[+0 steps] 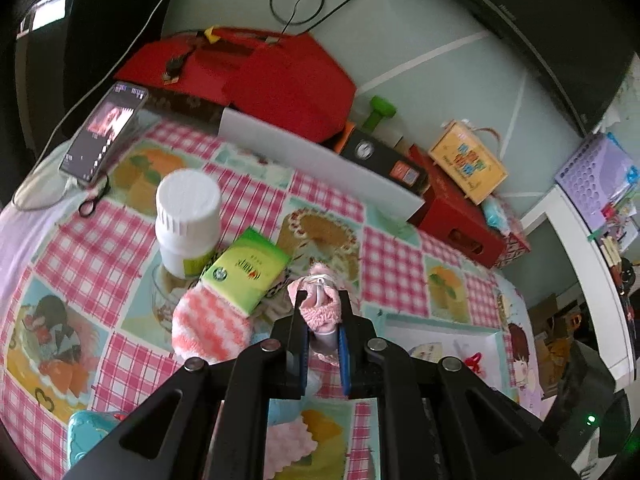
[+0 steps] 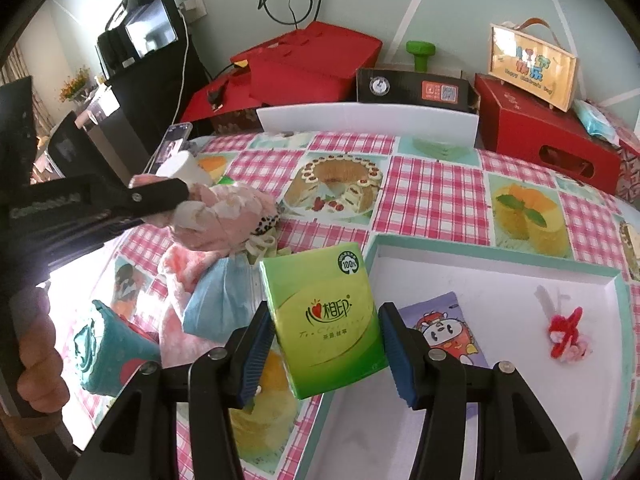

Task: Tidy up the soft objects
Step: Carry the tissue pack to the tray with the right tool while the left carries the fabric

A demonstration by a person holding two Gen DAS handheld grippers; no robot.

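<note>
Fingers of the left gripper (image 1: 320,312) pinched tight on a pink knitted bundle (image 1: 319,307), which hangs clear of the checked tablecloth (image 1: 400,256); in the right wrist view the same bundle (image 2: 224,216) shows as a loose pink-and-white wad at the tip of the left tool, above the heap it appears to come from. Fingers of the right gripper (image 2: 324,344) set about halfway apart, their blue pads (image 2: 256,356) on either side of a green tissue pack (image 2: 324,320) held upright just at the near edge of the tray (image 2: 496,250) — contact on both faces looks likely, though the right pad's touch cannot be confirmed. Already in the tray: a cartoon-printed packet (image 2: 448,332) and a small red-and-pink plush trinket (image 2: 568,336). Remaining outside it, left of the tray: a blue face mask (image 2: 220,304), a pink fluffy cloth (image 2: 180,276), a teal rolled item (image 2: 104,352) and, in the left wrist view, a pink-striped sock (image 1: 208,328). The white bottle (image 1: 188,220) stands apart — probably not a soft object. Judged progress: under half, with two items in transit and several unsorted.
</note>
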